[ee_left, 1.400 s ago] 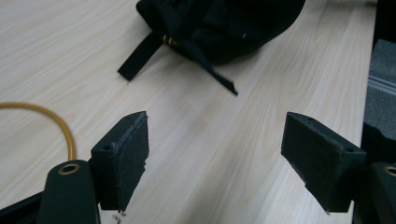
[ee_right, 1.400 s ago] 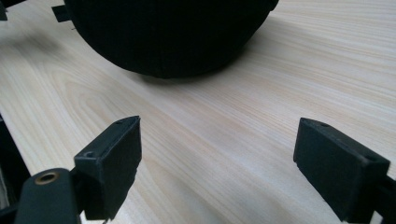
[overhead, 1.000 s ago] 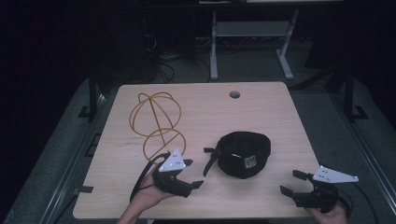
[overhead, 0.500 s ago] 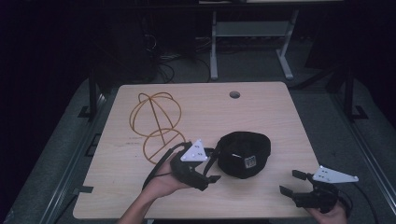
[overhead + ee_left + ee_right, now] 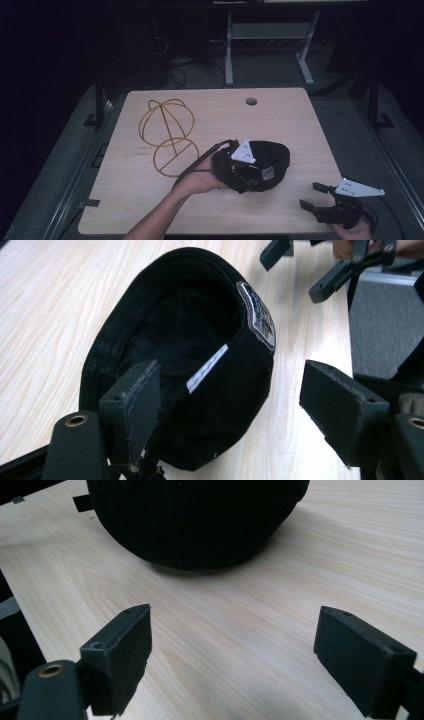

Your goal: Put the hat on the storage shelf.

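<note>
A black cap (image 5: 272, 159) lies upside down on the wooden table (image 5: 285, 120), right of centre. In the left gripper view its hollow faces up, with a woven patch (image 5: 259, 315) on the outer wall and a white tag (image 5: 207, 369) inside. My left gripper (image 5: 249, 178) is open at the cap's near-left side. One jaw sits inside the hollow and the other outside over the table, so the left gripper (image 5: 232, 390) straddles the wall without closing on it. My right gripper (image 5: 311, 196) is open at the front right edge, empty. The cap (image 5: 200, 520) lies a short way beyond the right gripper (image 5: 235, 640).
A gold wire hat stand (image 5: 167, 131) with a round base ring rests left of the cap. A cable hole (image 5: 251, 101) sits near the table's far edge. Metal desk legs and cables stand on the dark floor beyond.
My left gripper has travelled right from the front left of the table to the cap and now straddles its wall. The right gripper has stayed in place.
</note>
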Action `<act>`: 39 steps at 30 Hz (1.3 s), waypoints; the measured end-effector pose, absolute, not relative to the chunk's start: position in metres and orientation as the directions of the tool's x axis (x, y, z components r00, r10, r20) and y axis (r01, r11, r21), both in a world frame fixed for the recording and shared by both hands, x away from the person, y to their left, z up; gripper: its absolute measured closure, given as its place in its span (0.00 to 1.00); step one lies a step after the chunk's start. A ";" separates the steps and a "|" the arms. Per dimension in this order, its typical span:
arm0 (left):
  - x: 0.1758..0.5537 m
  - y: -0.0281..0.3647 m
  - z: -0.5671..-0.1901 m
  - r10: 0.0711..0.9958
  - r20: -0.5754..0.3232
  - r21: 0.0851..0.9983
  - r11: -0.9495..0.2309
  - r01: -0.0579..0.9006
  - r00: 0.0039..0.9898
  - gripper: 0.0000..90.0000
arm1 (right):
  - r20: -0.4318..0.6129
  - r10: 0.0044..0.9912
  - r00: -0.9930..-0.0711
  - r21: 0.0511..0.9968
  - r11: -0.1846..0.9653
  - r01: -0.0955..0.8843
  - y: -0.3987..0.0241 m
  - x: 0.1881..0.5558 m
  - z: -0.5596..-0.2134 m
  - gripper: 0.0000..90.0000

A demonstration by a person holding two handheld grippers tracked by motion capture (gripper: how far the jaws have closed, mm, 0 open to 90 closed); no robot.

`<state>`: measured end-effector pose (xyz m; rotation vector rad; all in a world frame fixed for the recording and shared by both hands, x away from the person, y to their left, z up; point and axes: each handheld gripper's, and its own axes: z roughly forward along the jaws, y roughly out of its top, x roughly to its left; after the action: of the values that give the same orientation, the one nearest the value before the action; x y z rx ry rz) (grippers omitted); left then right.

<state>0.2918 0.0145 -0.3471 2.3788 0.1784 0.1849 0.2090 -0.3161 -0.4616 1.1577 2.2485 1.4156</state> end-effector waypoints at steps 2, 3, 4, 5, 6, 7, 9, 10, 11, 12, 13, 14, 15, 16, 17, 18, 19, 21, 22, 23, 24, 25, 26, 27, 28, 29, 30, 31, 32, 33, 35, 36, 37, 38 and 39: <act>0.293 0.009 -0.348 0.170 0.082 0.670 -0.739 0.072 0.982 0.27 | 0.198 0.728 -0.656 0.842 0.216 0.494 -0.317 0.209 -0.461 0.17; 0.294 0.006 -0.349 0.163 0.088 0.660 -0.748 0.065 0.983 0.27 | 0.200 0.728 -0.656 0.842 0.215 0.495 -0.317 0.210 -0.461 0.17; 0.294 0.003 -0.350 0.161 0.088 0.655 -0.753 0.065 0.983 0.27 | 0.200 0.728 -0.656 0.843 0.213 0.494 -0.317 0.210 -0.461 0.17; 0.294 0.000 -0.352 0.156 0.084 0.649 -0.758 0.065 0.984 0.27 | 0.200 0.728 -0.656 0.843 0.214 0.494 -0.317 0.209 -0.461 0.17; 0.295 -0.001 -0.352 0.146 0.086 0.640 -0.766 0.057 0.986 0.28 | 0.198 0.727 -0.657 0.844 0.214 0.491 -0.316 0.209 -0.461 0.17; 0.297 -0.003 -0.354 0.137 0.084 0.632 -0.773 0.054 0.987 0.30 | 0.198 0.727 -0.658 0.844 0.215 0.491 -0.316 0.209 -0.461 0.17; 0.299 -0.005 -0.357 0.126 0.075 0.623 -0.781 0.052 0.989 0.39 | 0.198 0.724 -0.660 0.844 0.216 0.490 -0.316 0.209 -0.462 0.17; 0.300 -0.007 -0.359 0.125 0.074 0.616 -0.786 0.053 0.989 0.44 | 0.198 0.724 -0.660 0.844 0.216 0.490 -0.316 0.209 -0.462 0.17; 0.302 -0.008 -0.361 0.124 0.070 0.609 -0.791 0.056 0.990 0.46 | 0.200 0.725 -0.659 0.845 0.213 0.490 -0.315 0.209 -0.462 0.17; 0.303 -0.009 -0.362 0.124 0.068 0.606 -0.793 0.058 0.990 0.48 | 0.197 0.723 -0.663 0.847 0.215 0.487 -0.316 0.209 -0.462 0.17; 0.305 -0.010 -0.362 0.125 0.057 0.609 -0.790 0.065 0.991 0.50 | 0.196 0.723 -0.662 0.847 0.216 0.486 -0.315 0.208 -0.462 0.17; 0.306 -0.011 -0.363 0.120 0.051 0.607 -0.792 0.064 0.991 0.51 | 0.193 0.723 -0.663 0.847 0.218 0.485 -0.315 0.208 -0.462 0.17; 0.306 -0.012 -0.363 0.114 0.048 0.603 -0.795 0.062 0.992 0.53 | 0.192 0.723 -0.663 0.848 0.218 0.483 -0.316 0.209 -0.462 0.17; 0.306 -0.013 -0.363 0.112 0.045 0.603 -0.795 0.062 0.993 0.56 | 0.191 0.722 -0.665 0.849 0.218 0.481 -0.316 0.209 -0.463 0.17; 0.306 -0.014 -0.364 0.103 0.042 0.594 -0.802 0.058 0.994 0.57 | 0.191 0.722 -0.665 0.850 0.217 0.479 -0.316 0.209 -0.463 0.17; 0.306 -0.015 -0.366 0.097 0.040 0.589 -0.807 0.055 0.994 0.59 | 0.190 0.722 -0.666 0.851 0.217 0.479 -0.316 0.210 -0.463 0.17; 0.305 -0.016 -0.367 0.092 0.044 0.579 -0.814 0.050 0.995 0.61 | 0.189 0.722 -0.666 0.851 0.218 0.478 -0.315 0.209 -0.463 0.17; 0.306 -0.017 -0.369 0.085 0.041 0.572 -0.819 0.046 0.996 0.64 | 0.186 0.721 -0.668 0.852 0.220 0.475 -0.315 0.209 -0.463 0.17; 0.306 -0.017 -0.369 0.085 0.041 0.572 -0.819 0.046 0.996 0.66 | 0.186 0.720 -0.668 0.852 0.220 0.475 -0.315 0.209 -0.463 0.17; 0.308 -0.018 -0.371 0.080 0.040 0.571 -0.820 0.043 0.996 0.69 | 0.187 0.720 -0.668 0.852 0.220 0.476 -0.315 0.209 -0.463 0.17; 0.309 -0.018 -0.371 0.073 0.039 0.568 -0.822 0.038 0.997 0.75 | 0.187 0.720 -0.669 0.852 0.220 0.475 -0.315 0.208 -0.463 0.17; 0.309 -0.018 -0.371 0.073 0.039 0.568 -0.822 0.038 0.997 0.80 | 0.186 0.720 -0.669 0.853 0.219 0.473 -0.315 0.208 -0.463 0.18; 0.312 -0.018 -0.373 0.068 0.028 0.566 -0.823 0.041 0.997 0.84 | 0.184 0.721 -0.668 0.855 0.219 0.471 -0.316 0.208 -0.463 0.18; 0.312 -0.018 -0.373 0.068 0.028 0.566 -0.823 0.041 0.997 0.85 | 0.184 0.721 -0.668 0.855 0.219 0.471 -0.316 0.208 -0.463 0.18; 0.314 -0.019 -0.374 0.068 0.027 0.562 -0.826 0.041 0.997 0.85 | 0.183 0.720 -0.669 0.855 0.219 0.469 -0.316 0.208 -0.463 0.18; 0.316 -0.019 -0.375 0.069 0.017 0.565 -0.823 0.048 0.997 0.87 | 0.193 0.718 -0.668 0.856 0.210 0.473 -0.316 0.209 -0.463 0.18; 0.317 -0.019 -0.375 0.069 0.014 0.565 -0.823 0.049 0.998 0.87 | 0.193 0.718 -0.668 0.856 0.209 0.472 -0.316 0.209 -0.462 0.18; 0.318 -0.019 -0.375 0.069 0.011 0.567 -0.822 0.051 0.998 0.88 | 0.192 0.718 -0.669 0.858 0.209 0.470 -0.316 0.209 -0.462 0.19; 0.319 -0.019 -0.374 0.067 0.008 0.569 -0.821 0.051 0.998 0.88 | 0.194 0.715 -0.672 0.860 0.207 0.467 -0.316 0.209 -0.462 0.19; 0.319 -0.020 -0.373 0.069 0.007 0.570 -0.820 0.053 0.998 0.89 | 0.196 0.711 -0.675 0.860 0.205 0.466 -0.316 0.209 -0.462 0.19; 0.320 -0.020 -0.371 0.070 0.000 0.581 -0.812 0.057 0.998 0.89 | 0.198 0.710 -0.676 0.862 0.202 0.465 -0.316 0.210 -0.462 0.19; 0.321 -0.020 -0.369 0.072 0.000 0.587 -0.808 0.058 0.997 0.89 | 0.201 0.709 -0.676 0.862 0.200 0.466 -0.316 0.210 -0.462 0.19; 0.322 -0.020 -0.368 0.075 -0.005 0.593 -0.803 0.063 0.997 0.89 | 0.205 0.704 -0.680 0.864 0.197 0.464 -0.316 0.209 -0.462 0.19; 0.323 -0.020 -0.367 0.080 -0.008 0.597 -0.799 0.069 0.997 0.89 | 0.198 0.705 -0.681 0.867 0.198 0.457 -0.316 0.209 -0.461 0.19; 0.323 -0.020 -0.365 0.083 -0.008 0.602 -0.795 0.071 0.997 0.89 | 0.199 0.705 -0.680 0.868 0.195 0.456 -0.316 0.209 -0.461 0.19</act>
<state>0.3232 -0.0198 -0.3653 2.4931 0.1066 0.0246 0.2091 -0.3162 -0.4610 1.1102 2.2266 1.4809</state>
